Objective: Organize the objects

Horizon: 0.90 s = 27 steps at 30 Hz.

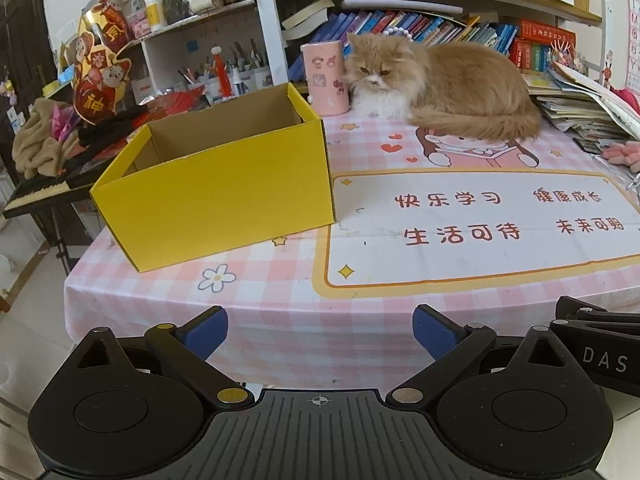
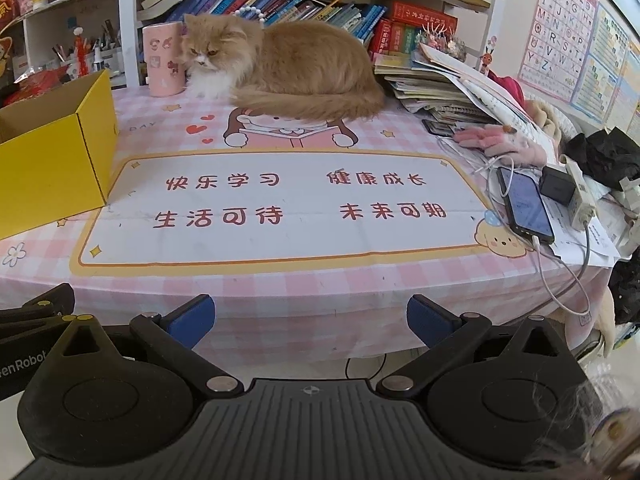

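Observation:
An open yellow cardboard box [image 1: 216, 196] stands on the left part of the table, its inside showing nothing; its corner also shows at the left of the right wrist view, yellow box [image 2: 52, 168]. A pink cylindrical holder [image 1: 325, 78] stands behind it, also seen as pink holder [image 2: 164, 60]. My left gripper [image 1: 320, 330] hangs open before the table's front edge, nothing between its blue pads. My right gripper [image 2: 310, 318] is open too, just off the front edge, with nothing held.
A fluffy orange cat [image 1: 436, 86] lies at the back of the pink checked tablecloth [image 1: 280, 292]. At the right lie a book pile [image 2: 436, 88], pink gloves [image 2: 500, 142], a phone [image 2: 524, 202] with cables and a charger [image 2: 558, 186]. Shelves stand behind.

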### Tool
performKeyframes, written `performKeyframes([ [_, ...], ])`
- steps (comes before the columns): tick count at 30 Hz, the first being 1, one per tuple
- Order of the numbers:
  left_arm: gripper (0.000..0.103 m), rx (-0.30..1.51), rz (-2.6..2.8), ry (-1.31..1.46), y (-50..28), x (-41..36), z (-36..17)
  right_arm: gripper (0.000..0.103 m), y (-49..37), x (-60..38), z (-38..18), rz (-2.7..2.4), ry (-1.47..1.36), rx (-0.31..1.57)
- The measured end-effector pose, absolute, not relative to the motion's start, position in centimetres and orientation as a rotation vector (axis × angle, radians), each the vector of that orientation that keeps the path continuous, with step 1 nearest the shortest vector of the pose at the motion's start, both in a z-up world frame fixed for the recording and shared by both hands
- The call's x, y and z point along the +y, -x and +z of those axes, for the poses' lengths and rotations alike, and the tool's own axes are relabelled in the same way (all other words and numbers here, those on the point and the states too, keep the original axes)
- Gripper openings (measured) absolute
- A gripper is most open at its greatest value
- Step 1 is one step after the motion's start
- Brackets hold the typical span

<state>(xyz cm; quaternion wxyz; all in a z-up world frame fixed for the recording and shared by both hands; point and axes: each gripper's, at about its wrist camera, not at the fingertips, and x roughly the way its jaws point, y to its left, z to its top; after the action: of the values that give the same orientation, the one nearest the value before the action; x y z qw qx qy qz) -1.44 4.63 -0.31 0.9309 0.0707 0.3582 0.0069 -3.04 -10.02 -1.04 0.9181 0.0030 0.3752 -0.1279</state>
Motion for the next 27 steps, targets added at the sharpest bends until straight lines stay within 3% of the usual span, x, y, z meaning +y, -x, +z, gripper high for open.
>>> performKeyframes([
  [27,0.1,0.711,0.036,-0.142,2.0,4.84,0.16,0.103,3.69,-9.54,-0.57,-0.285,0.01,0.736],
])
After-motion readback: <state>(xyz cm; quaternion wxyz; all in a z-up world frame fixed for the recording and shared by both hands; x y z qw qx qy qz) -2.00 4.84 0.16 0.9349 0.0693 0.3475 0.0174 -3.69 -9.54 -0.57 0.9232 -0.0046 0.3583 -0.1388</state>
